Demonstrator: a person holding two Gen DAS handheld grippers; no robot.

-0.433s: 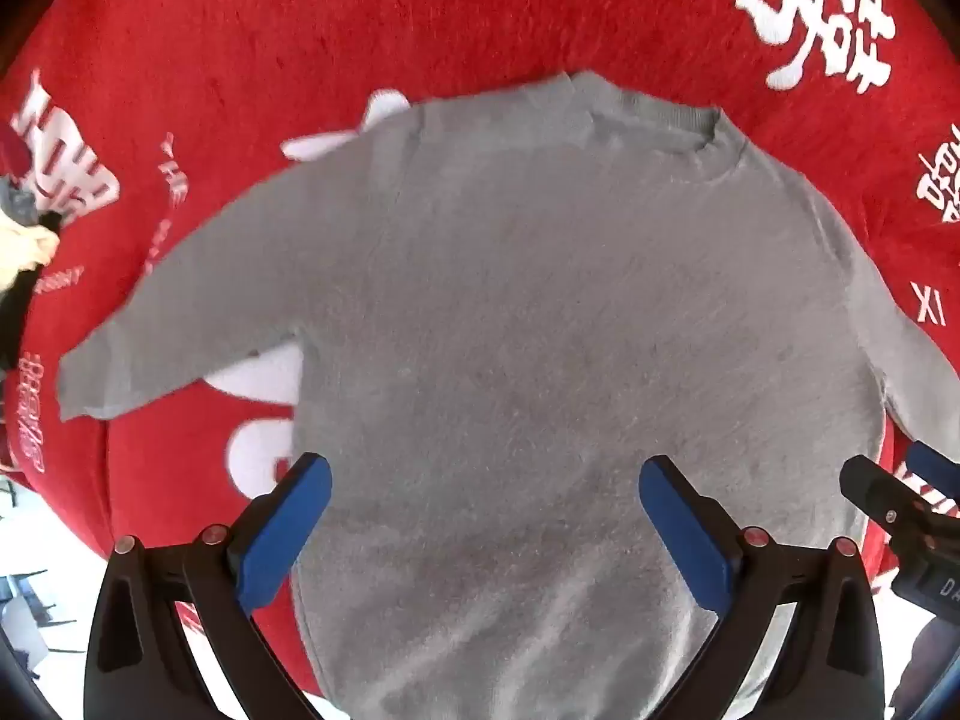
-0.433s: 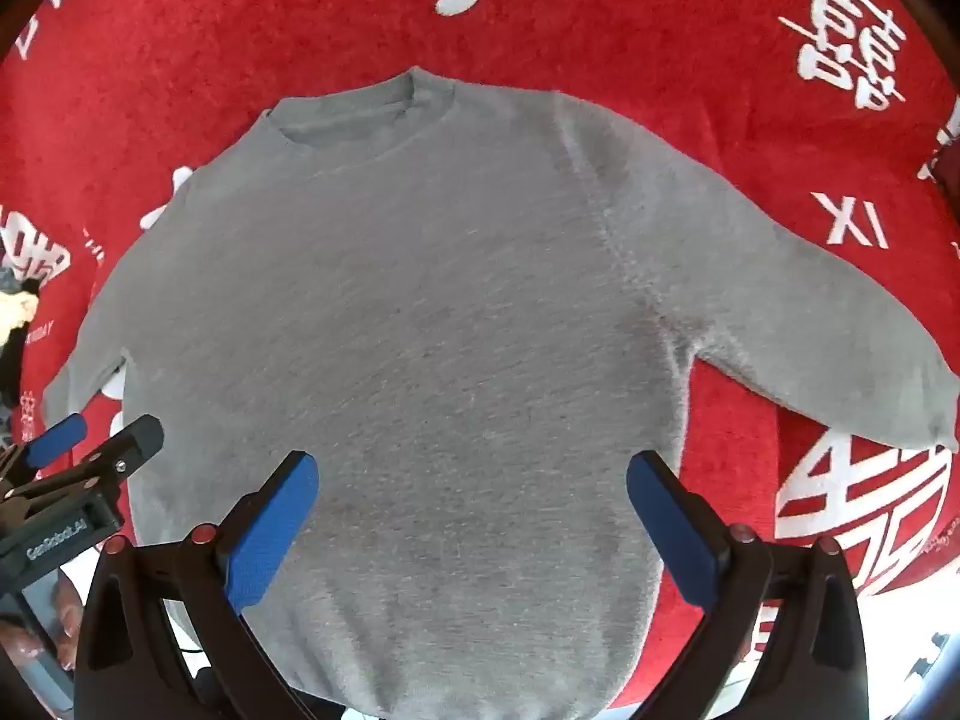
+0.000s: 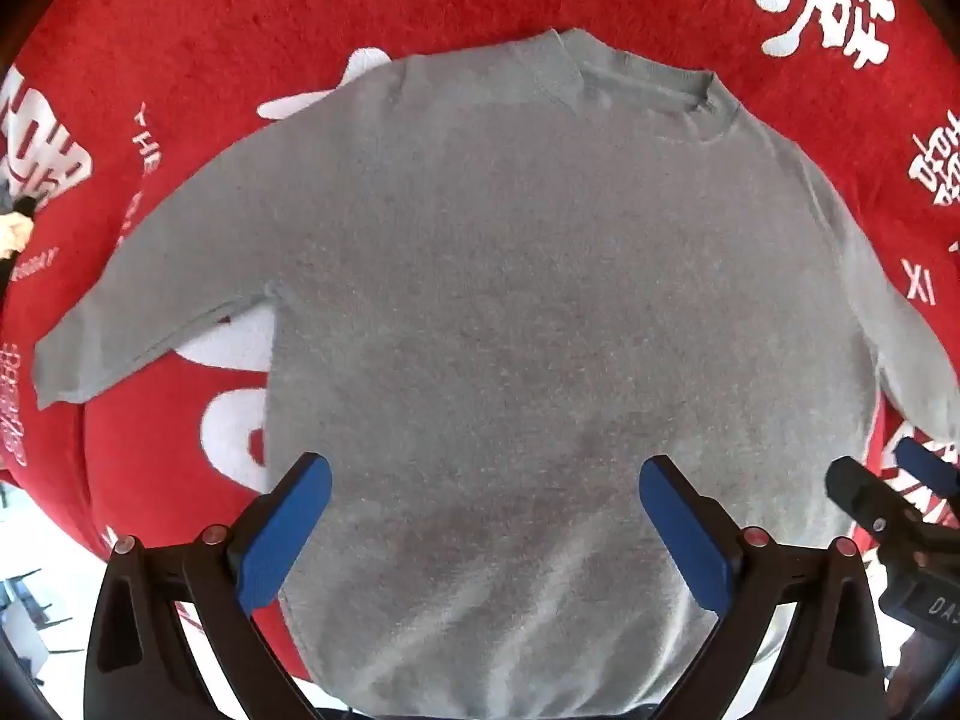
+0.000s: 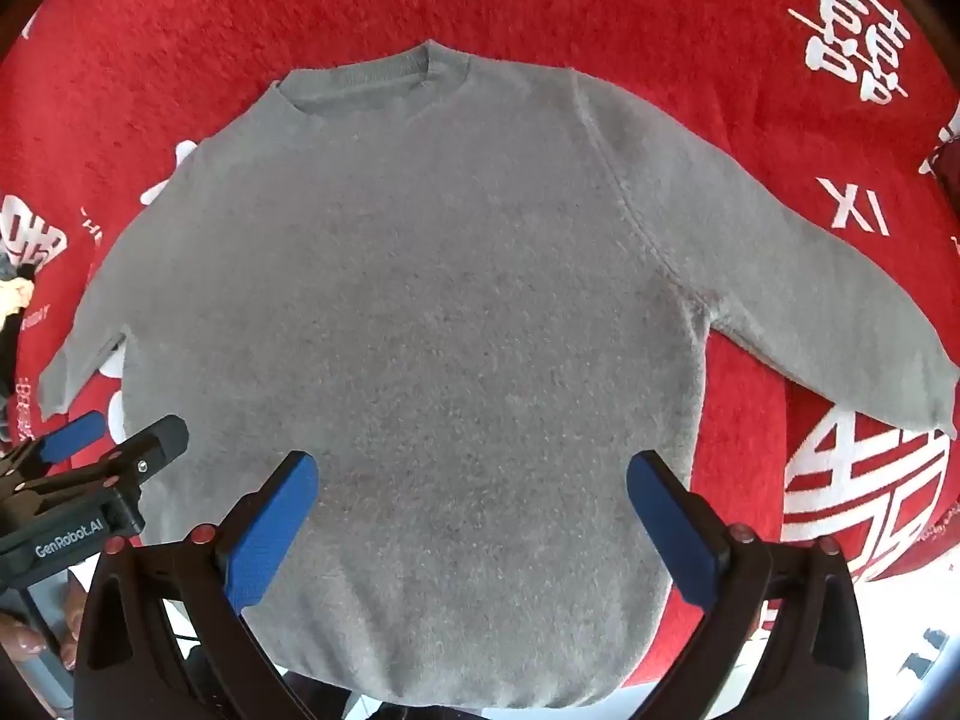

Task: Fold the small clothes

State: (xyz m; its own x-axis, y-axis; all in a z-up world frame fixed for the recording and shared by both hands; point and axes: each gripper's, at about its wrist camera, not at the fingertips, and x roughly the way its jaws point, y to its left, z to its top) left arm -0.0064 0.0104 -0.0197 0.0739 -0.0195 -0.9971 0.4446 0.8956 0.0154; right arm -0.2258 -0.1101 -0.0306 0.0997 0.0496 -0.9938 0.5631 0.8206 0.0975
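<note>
Grey long-sleeved knit sweater [image 3: 528, 312] lies flat on the red plush blanket with white characters [image 3: 300, 18], collar far, hem near. Its left sleeve [image 3: 150, 300] sits nearest the left gripper [image 3: 486, 516], released; its right sleeve [image 4: 810, 300] nearest the right gripper [image 4: 474, 510], also released.

left gripper [image 3: 485, 489] agape, right gripper [image 4: 471, 483] (likewise) agape
</note>
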